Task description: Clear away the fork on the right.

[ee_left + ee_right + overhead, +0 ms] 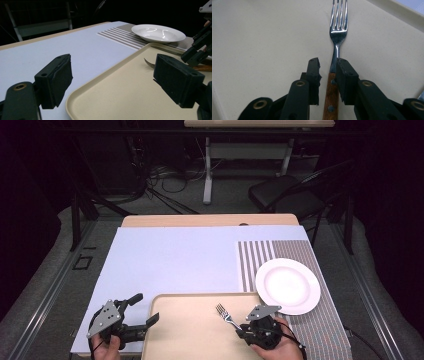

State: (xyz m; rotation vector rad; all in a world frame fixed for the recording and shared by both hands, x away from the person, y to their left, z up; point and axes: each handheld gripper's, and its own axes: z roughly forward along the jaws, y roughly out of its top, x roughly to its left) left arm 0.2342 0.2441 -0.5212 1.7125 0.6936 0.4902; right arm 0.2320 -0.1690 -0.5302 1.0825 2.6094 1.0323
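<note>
The steel fork with a riveted wooden handle point(331, 92) lies flat on the beige plastic tray point(185, 330), tines pointing away from the person. The right gripper point(328, 66) straddles its neck, one pad touching, a gap at the other. Beyond the tray's right corner: a round white plate point(288, 285) on a striped placemat point(257, 257). The left gripper point(113, 80), spread wide, spans the tray's left rim.

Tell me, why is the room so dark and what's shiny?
High view: the room behind is nearly black, only the table is lit. Left gripper view: glare streaks on the plate. Right gripper view: a bright glint on the fork, all sharp.
</note>
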